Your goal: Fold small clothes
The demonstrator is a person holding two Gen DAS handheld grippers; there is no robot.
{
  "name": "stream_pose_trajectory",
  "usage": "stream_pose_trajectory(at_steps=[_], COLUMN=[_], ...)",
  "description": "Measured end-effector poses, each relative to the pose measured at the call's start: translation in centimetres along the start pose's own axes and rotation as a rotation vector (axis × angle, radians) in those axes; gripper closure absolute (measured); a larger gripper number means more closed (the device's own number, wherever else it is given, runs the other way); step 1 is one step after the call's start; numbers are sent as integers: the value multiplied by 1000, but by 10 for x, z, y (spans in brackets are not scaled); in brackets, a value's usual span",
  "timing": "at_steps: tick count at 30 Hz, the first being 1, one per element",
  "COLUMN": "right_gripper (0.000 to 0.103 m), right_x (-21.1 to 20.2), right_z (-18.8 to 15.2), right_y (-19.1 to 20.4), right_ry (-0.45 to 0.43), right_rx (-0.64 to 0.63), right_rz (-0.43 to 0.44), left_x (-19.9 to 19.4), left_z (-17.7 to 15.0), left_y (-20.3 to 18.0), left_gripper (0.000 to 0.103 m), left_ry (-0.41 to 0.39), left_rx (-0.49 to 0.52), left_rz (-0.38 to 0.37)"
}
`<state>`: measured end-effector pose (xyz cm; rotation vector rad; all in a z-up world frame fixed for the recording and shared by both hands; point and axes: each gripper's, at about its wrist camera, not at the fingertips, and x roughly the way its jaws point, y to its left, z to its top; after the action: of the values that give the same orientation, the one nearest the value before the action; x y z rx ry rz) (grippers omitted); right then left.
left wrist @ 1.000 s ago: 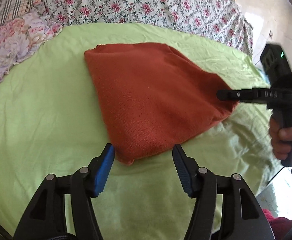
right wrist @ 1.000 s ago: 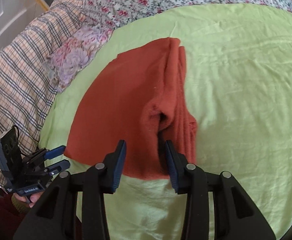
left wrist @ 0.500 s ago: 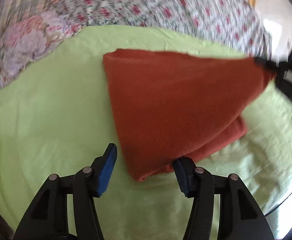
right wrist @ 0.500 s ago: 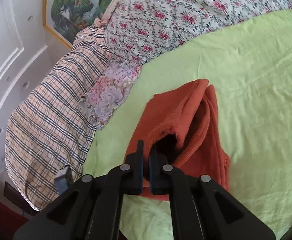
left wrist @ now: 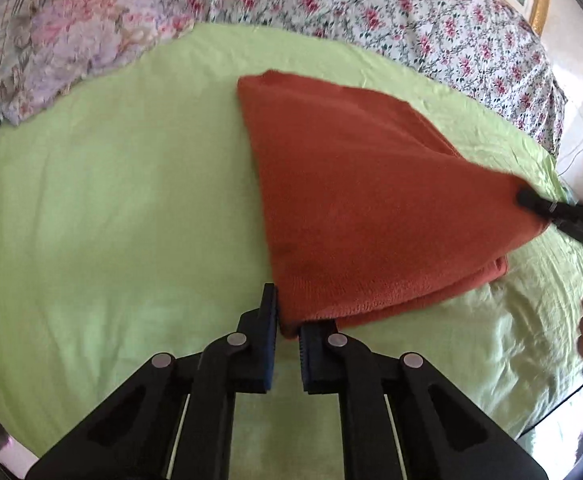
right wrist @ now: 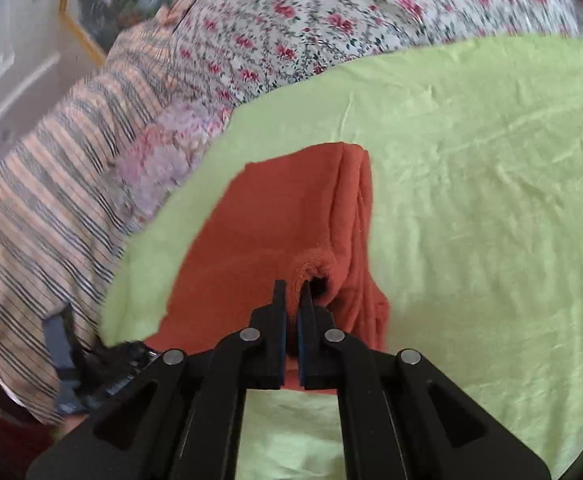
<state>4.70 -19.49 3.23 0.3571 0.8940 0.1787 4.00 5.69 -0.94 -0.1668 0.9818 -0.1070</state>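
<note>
The rust-orange knitted garment (left wrist: 371, 208) lies folded on the light green sheet (left wrist: 111, 220), right of centre in the left wrist view. The left gripper (left wrist: 289, 320) has its fingers nearly closed, and they pinch the near corner of the garment at lower centre. The right gripper (right wrist: 293, 296) is closed on a raised fold of the same garment (right wrist: 275, 220), in the middle of its frame. A floral quilt (left wrist: 371, 8) fills the upper part.

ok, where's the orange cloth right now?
The orange cloth lies on the green sheet below the floral quilt, pinched at its near corner by the left tongs and at another by the right tongs.
</note>
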Motion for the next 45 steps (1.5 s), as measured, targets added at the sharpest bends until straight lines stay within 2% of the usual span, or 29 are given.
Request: stream_pose_trajectory(at_steps=[3, 6, 14, 18, 21, 24, 25, 26, 28, 30, 33, 34, 35, 36, 37, 39, 41, 43, 45], right_gripper=[98, 98, 98, 95, 80, 75, 69, 59, 48, 48, 48, 57, 92, 91, 100, 99, 99, 99, 99], right_x=[21, 37, 40, 38, 23, 1, -3, -3, 12, 35, 83, 92, 98, 95, 87, 78, 89, 106, 113], right_z=[-18, -31, -33, -34, -29, -8, 3, 13, 36, 51, 70, 71, 73, 78, 81, 88, 85, 76, 67], right_y=[-16, -27, -31, -30, -35, -36, -38, -40, -41, -43, -50, -49, -46, -42, -38, -39, -50, -54, -59], right_ry=[89, 137, 144, 173, 175, 98, 61, 38, 16, 23, 86, 115, 134, 112, 79, 39, 75, 126, 139], right_rx=[10, 7, 11, 8, 57, 99, 118, 132, 140, 141, 176, 169, 161, 147, 128, 107, 141, 118, 114], right_rz=[-69, -121, -172, -204, -183, -147, -117, -87, -53, -44, -4, -1, 9, 14, 10, -40, -36, -71, -88], left_x=[3, 5, 7, -6, -29, -43, -45, -43, -37, -28, -11, -7, -2, 4, 8, 21, 27, 30, 32], left_z=[-1, -5, -10, -14, -13, -1, 6, 13, 21, 27, 31, 31, 31, 29, 27, 22, 19, 19, 19], left_y=[2, 0, 3, 8, 15, 16, 15, 11, 3, -8, -17, -18, -19, -21, -23, -25, -25, -24, -22], left_gripper=[96, 96, 97, 97, 97, 97, 96, 96, 95, 95, 95, 95, 95, 95, 95, 95, 95, 95, 95], left_ry=[16, 30, 48, 77, 65, 30, 15, 2, -6, -2, 22, 33, 43, 63, 76, 113, 121, 121, 129], left_rx=[-14, 0, 28, 96, 138, 150, 146, 144, 155, 173, 188, 190, 194, 201, 203, 200, 184, 174, 157], left_rz=[-17, -17, -58, -128, -186, -237, -262, -284, -300, -316, -328, -330, -337, -344, -331, -320, -326, -336, -344])
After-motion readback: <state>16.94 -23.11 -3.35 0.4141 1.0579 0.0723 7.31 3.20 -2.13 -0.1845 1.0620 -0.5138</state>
